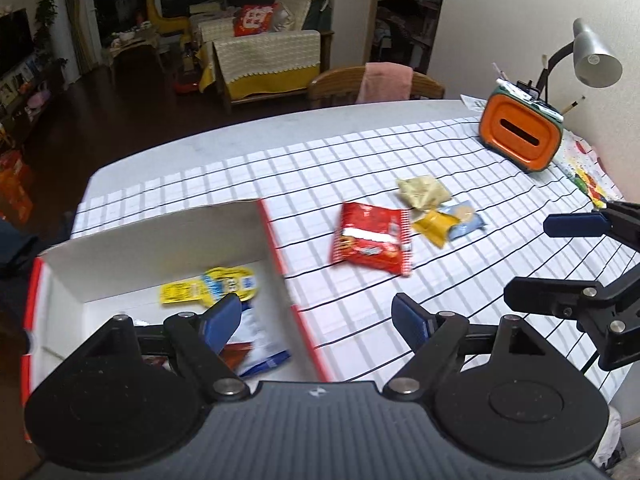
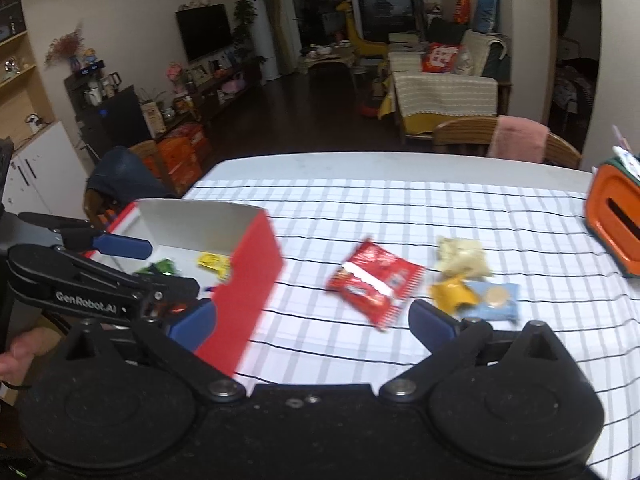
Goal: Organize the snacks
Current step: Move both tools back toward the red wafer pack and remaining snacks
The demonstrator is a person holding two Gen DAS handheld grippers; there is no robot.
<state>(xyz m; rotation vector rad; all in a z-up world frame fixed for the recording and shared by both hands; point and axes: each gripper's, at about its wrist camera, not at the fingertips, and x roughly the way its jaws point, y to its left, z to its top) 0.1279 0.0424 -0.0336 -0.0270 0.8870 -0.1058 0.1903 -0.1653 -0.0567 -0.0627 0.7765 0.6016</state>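
Observation:
A red-and-white cardboard box (image 1: 276, 248) (image 2: 248, 280) stands at the table's left and holds several packets, among them a yellow one (image 1: 208, 286) and a blue-and-white one (image 1: 260, 344). A red snack bag (image 1: 370, 238) (image 2: 374, 282) lies on the checked cloth to its right. Beyond it lie a pale green packet (image 1: 424, 190) (image 2: 462, 258), a yellow packet (image 1: 434, 224) (image 2: 452, 294) and a light blue packet (image 1: 466, 218) (image 2: 494, 300). My left gripper (image 1: 316, 320) is open and empty over the box's right wall. My right gripper (image 2: 312, 324) is open and empty, near the red bag.
An orange tissue holder (image 1: 520, 132) (image 2: 612, 220) with pens stands at the table's far right under a grey desk lamp (image 1: 592, 56). A wooden chair with a pink towel (image 1: 386, 82) (image 2: 516, 138) stands at the far edge.

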